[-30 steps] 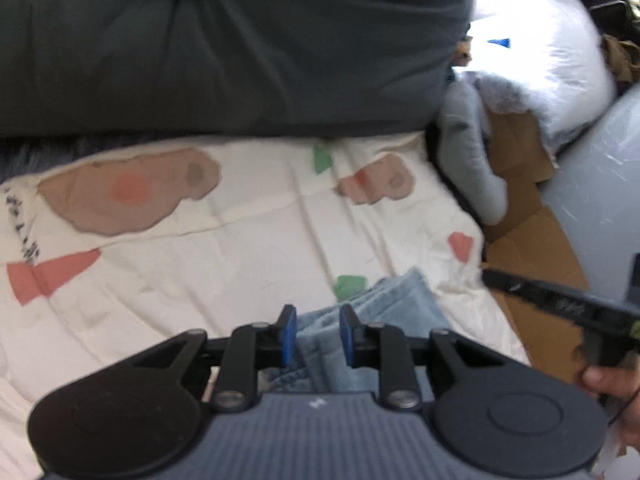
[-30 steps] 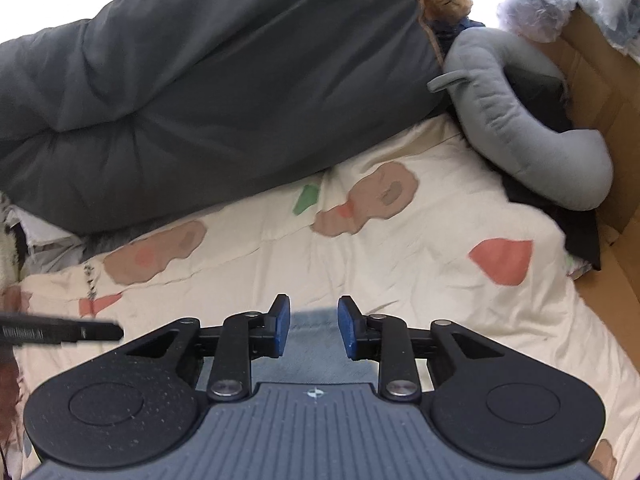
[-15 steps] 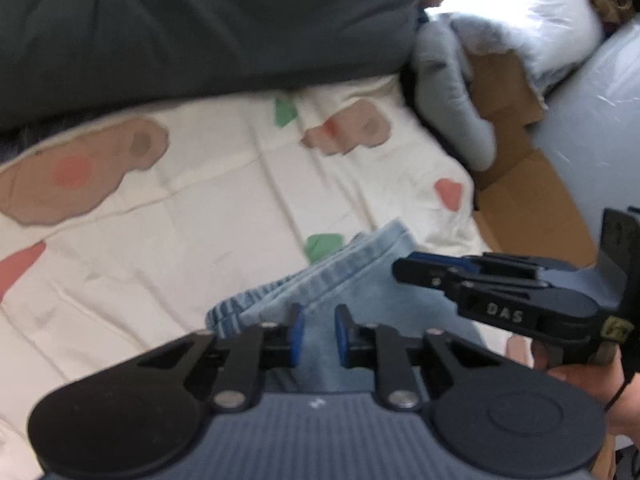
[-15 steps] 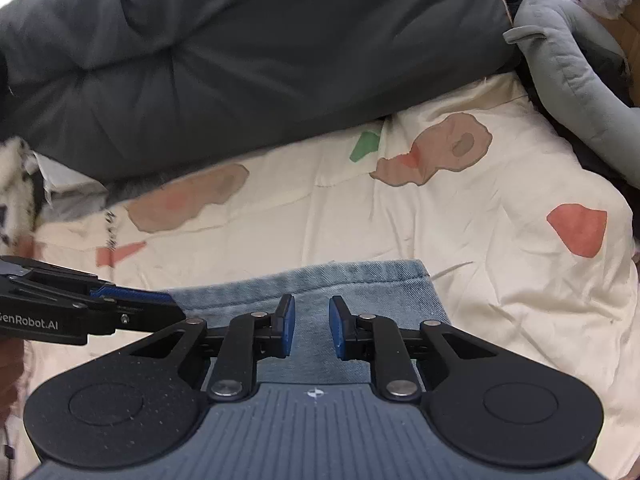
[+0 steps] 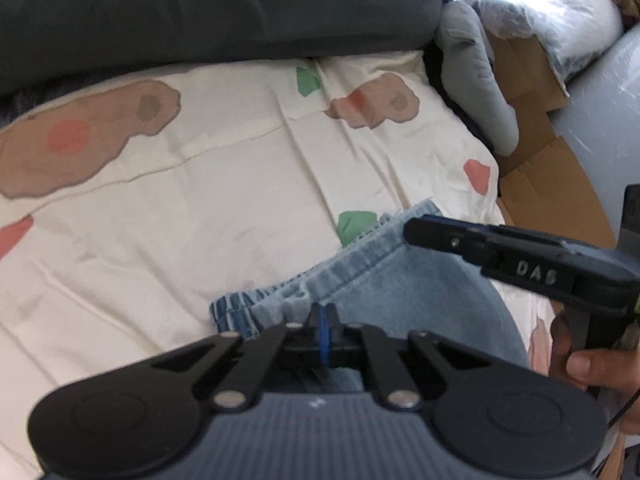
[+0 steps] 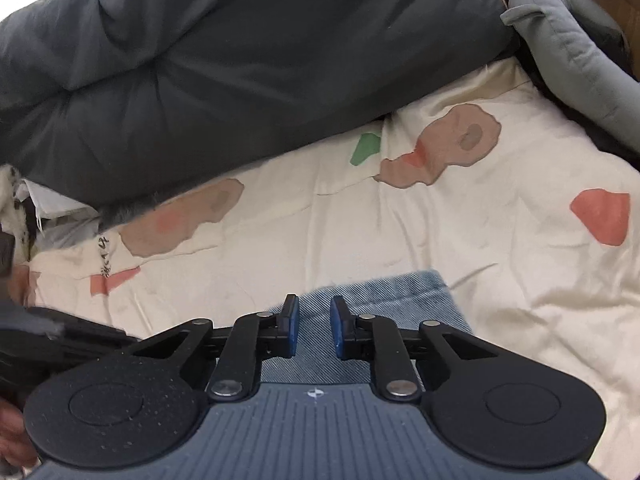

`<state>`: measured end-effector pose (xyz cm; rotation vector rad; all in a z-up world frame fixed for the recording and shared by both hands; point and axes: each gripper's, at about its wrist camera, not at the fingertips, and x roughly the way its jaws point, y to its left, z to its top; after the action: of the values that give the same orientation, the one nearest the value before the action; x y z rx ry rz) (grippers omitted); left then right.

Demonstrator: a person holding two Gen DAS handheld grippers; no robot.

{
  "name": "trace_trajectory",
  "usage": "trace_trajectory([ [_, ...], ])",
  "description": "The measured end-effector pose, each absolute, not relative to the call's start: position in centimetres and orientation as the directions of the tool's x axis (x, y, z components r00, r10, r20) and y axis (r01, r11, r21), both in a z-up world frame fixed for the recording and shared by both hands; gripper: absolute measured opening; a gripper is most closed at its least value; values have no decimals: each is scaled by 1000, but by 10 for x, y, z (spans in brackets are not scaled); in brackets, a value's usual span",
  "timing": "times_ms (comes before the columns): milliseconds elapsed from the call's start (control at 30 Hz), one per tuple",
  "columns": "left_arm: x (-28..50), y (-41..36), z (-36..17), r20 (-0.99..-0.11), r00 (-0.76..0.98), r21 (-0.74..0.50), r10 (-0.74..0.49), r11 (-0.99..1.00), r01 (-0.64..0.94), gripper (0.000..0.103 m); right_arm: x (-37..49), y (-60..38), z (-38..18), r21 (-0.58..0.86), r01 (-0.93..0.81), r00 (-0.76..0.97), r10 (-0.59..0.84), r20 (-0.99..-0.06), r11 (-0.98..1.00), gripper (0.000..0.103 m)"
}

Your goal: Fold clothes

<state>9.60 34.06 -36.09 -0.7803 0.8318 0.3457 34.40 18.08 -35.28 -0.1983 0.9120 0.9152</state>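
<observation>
The left gripper (image 5: 323, 322) is pinched shut on the jeans' (image 5: 400, 292) hem, lying on the bed sheet (image 5: 200, 220). The right gripper (image 6: 314, 330), jaws just closing, stays parted over the denim; lifting now could drag one corner.

A: Daylight, soft. Blown to white at the upper right of the left wrist view, over the plastic bag (image 5: 560, 12).

B: Same at the upper left corner of the right wrist view. Dim across the dark duvet (image 6: 260, 72), folds barely readable.

A: Cream sheet (image 5: 220, 220) evenly lit, creases faintly shaded. Slight smear on the left tool (image 5: 322, 320) and the denim (image 5: 420, 292) near it.

B: Strong fisheye bending at all edges. Blurred dark shape at the left edge of the right wrist view. Right tool (image 6: 313, 330) sharp.
</observation>
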Motion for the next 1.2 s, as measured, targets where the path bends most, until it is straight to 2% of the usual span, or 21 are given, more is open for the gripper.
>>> trace_trajectory([
  [167,91,349,-373,-751,658,-524,-53,653,-546,4,341,189,-368,162,-775,269,551,-790,611,17],
  [400,99,351,-375,-770,635,-493,-54,683,-540,4,338,195,-380,149,-772,274,534,-800,618,16],
  [467,103,346,-368,-787,616,-455,-34,706,-543,3,337,194,-381,154,-765,279,537,-796,626,16],
  [567,113,328,-345,-812,582,-328,44,791,-517,2,335,191,-374,164,-764,284,553,-783,624,17],
  [600,114,323,-338,-805,591,-319,50,803,-503,4,335,186,-370,198,-761,273,582,-766,618,17],
  [633,113,317,-332,-794,606,-324,47,811,-487,10,335,179,-366,228,-758,265,609,-747,611,17],
  [767,113,302,-320,-764,645,-340,31,829,-443,12,319,167,-356,206,-794,268,633,-727,572,17],
  [867,112,303,-331,-785,618,-340,32,812,-475,12,303,164,-356,128,-837,278,614,-739,533,18],
  [967,105,311,-345,-797,602,-342,45,787,-513,3,299,159,-363,105,-836,285,591,-755,538,21],
  [1067,105,314,-352,-805,592,-337,49,783,-523,3,296,159,-372,77,-840,292,568,-770,536,21],
  [1200,115,306,-352,-819,566,-263,89,819,-510,3,293,161,-382,50,-839,312,554,-771,543,21],
])
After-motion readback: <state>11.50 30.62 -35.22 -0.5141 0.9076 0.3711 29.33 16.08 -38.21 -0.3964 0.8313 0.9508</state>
